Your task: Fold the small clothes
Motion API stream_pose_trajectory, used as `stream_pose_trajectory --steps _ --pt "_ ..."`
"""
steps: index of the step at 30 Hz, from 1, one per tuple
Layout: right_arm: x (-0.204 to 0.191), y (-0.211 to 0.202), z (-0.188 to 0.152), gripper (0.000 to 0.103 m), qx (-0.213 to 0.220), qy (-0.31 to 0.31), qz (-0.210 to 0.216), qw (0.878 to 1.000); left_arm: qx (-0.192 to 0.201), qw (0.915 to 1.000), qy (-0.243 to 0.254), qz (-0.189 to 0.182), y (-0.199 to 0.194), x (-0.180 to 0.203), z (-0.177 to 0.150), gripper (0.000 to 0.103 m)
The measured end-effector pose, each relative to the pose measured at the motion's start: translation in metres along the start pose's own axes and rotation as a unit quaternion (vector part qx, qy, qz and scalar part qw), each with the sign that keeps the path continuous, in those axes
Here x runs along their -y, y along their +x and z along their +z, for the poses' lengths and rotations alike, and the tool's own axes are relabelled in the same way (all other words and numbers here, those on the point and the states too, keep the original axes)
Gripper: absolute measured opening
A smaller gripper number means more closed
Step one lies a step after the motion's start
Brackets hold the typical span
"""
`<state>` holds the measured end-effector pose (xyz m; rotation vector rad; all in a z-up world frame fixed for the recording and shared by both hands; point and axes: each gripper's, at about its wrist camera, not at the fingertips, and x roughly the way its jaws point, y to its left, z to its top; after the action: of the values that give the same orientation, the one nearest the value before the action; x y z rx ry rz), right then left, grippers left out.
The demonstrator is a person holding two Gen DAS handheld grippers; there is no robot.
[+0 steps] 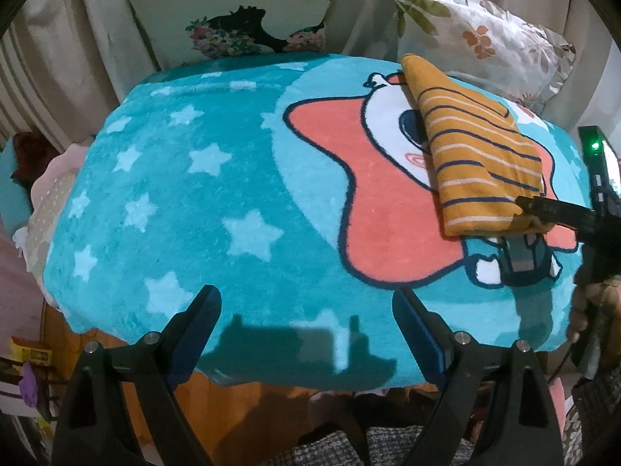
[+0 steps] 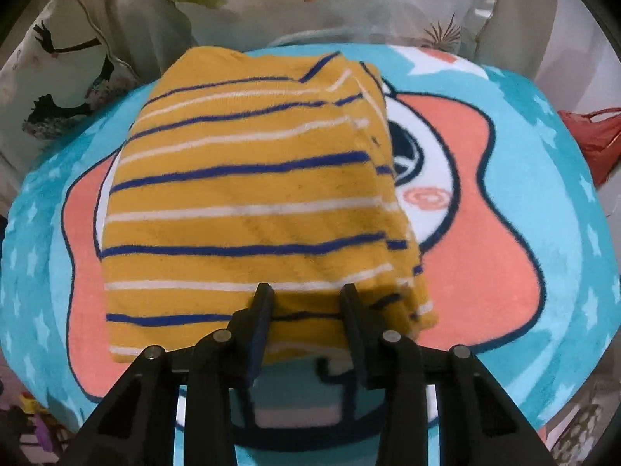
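Black fingers of the left gripper (image 1: pixel 306 326) fill the bottom of the left wrist view, spread wide apart with nothing between them, hovering over the near edge of a teal star-patterned blanket (image 1: pixel 186 194). To their right and farther away, on the blanket's coral cartoon star, lies the folded mustard shirt (image 1: pixel 477 159) with navy and white stripes. It is a narrow, stacked bundle whose long axis runs away from the cameras toward the floral cushions (image 1: pixel 240 27) behind. At the far right of that view, the right gripper (image 1: pixel 531 213) reaches in from the side and meets the shirt's near end. Its own wrist view shows the right gripper (image 2: pixel 306 303) with fingers set narrowly apart, one to each side of a portion of the shirt's near hem (image 2: pixel 252 202); the cloth passes between them, but whether they are pinching it or only resting against it cannot be told. From this gripper the shirt extends straight ahead, stripes crossing left to right, with layered fold edges stacked along its right side. Judging from this, the right hand is much nearer the garment, already at its near short edge, while the left stands well apart to the left, so any further fold or slide would likely be led by the right along that long axis.
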<state>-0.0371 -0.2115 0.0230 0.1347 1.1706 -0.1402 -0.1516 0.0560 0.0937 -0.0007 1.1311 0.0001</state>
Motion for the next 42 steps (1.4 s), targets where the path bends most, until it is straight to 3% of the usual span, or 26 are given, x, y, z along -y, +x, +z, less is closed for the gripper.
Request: stream_pose_trajectory --steps 2,6,9,13,17,21,27,34,42 --pt "-0.002 -0.013 0.001 0.039 0.005 -0.002 -0.017 1.0 -0.003 1.0 -0.005 -0.002 0.001 -0.002 0.001 0.089" --pt "-0.013 -0.048 0.014 0.041 0.057 -0.016 -0.009 0.998 -0.002 1.0 -0.005 -0.004 0.0 0.0 0.0 0.089" --pt "-0.031 -0.05 0.037 0.045 0.075 -0.043 -0.009 0.996 0.0 1.0 -0.004 0.003 -0.003 0.0 -0.004 0.089" --pt "-0.042 -0.023 0.067 0.045 0.07 -0.056 -0.016 0.996 0.0 0.9998 -0.013 0.015 -0.007 -0.006 -0.009 0.089" --pt "-0.035 0.02 0.085 0.051 0.02 -0.042 -0.015 0.999 0.001 0.9993 -0.031 0.02 -0.011 -0.015 -0.013 0.089" --pt "-0.04 0.02 0.091 0.052 0.016 -0.066 -0.021 0.998 0.004 0.9989 -0.043 0.018 -0.013 -0.019 -0.012 0.089" --pt "-0.032 -0.012 0.069 0.057 0.039 -0.062 -0.017 0.997 0.012 0.9994 -0.033 -0.003 -0.014 -0.01 -0.007 0.089" --pt "-0.008 -0.049 0.017 0.061 0.063 -0.056 -0.048 0.995 0.018 0.9989 0.006 -0.043 -0.013 0.015 -0.005 0.089" --pt "0.025 -0.068 -0.048 0.063 0.049 -0.027 -0.077 0.995 0.012 0.9965 0.048 -0.067 -0.01 0.036 -0.011 0.089"
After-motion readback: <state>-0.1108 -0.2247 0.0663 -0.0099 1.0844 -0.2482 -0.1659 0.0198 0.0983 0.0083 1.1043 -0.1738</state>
